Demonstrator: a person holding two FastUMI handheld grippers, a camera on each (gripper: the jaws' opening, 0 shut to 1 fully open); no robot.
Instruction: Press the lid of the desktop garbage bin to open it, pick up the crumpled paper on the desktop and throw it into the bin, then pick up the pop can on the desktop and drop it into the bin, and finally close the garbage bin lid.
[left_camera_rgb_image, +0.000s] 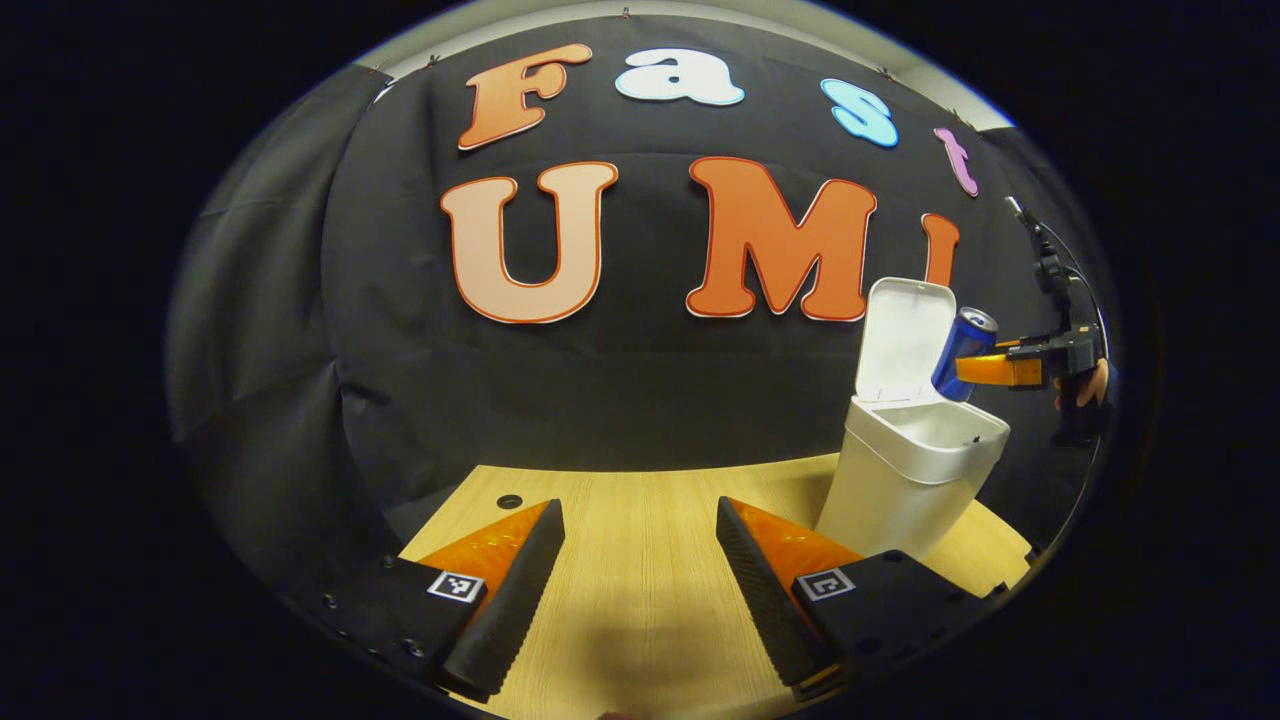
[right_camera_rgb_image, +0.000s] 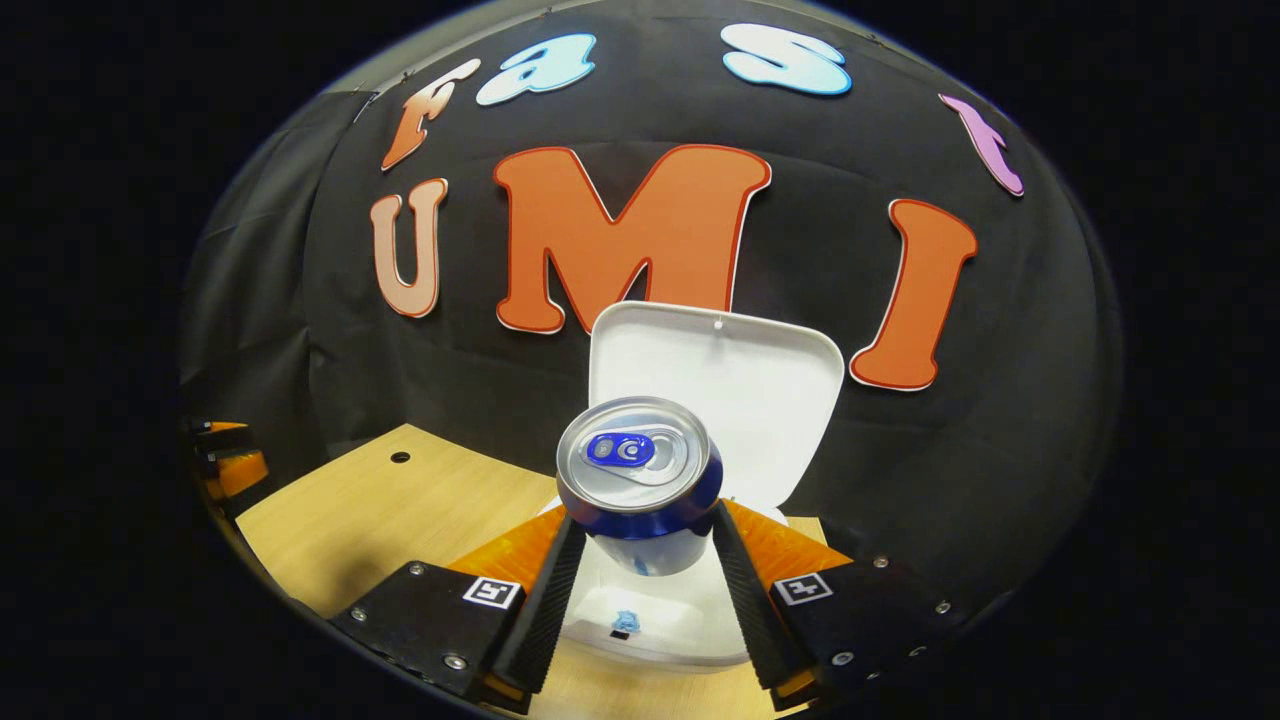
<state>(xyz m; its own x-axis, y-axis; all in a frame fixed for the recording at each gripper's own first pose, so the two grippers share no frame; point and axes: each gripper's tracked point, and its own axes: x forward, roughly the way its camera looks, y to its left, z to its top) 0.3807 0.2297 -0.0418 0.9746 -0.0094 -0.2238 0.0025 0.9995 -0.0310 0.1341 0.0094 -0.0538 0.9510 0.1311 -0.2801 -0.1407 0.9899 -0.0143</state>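
Your right gripper (right_camera_rgb_image: 640, 560) was clamped on the pop can (right_camera_rgb_image: 640, 480), both fingers pressing its sides, and held it above the open mouth of the garbage bin (left_camera_rgb_image: 915, 470). The bin stood on the wooden table (left_camera_rgb_image: 640, 540), toward the table's right end in the left gripper view. Its lid (right_camera_rgb_image: 720, 380) stood raised, upright just behind the can and close to it; whether they touched could not be told. In the left gripper view the can (left_camera_rgb_image: 965, 352) was tilted, long axis leaning with its top end up and away from the lid. In the right gripper view its pull-tab end faced the camera.

Your left gripper (left_camera_rgb_image: 640, 570) hung over bare tabletop, well apart from the bin, fingers spread wide with nothing between them. A small dark hole (left_camera_rgb_image: 509, 501) sat in the table near the back edge. A hand (left_camera_rgb_image: 1085, 385) held the right gripper's handle beyond the bin. Crumpled paper: could not be made out inside the bin.
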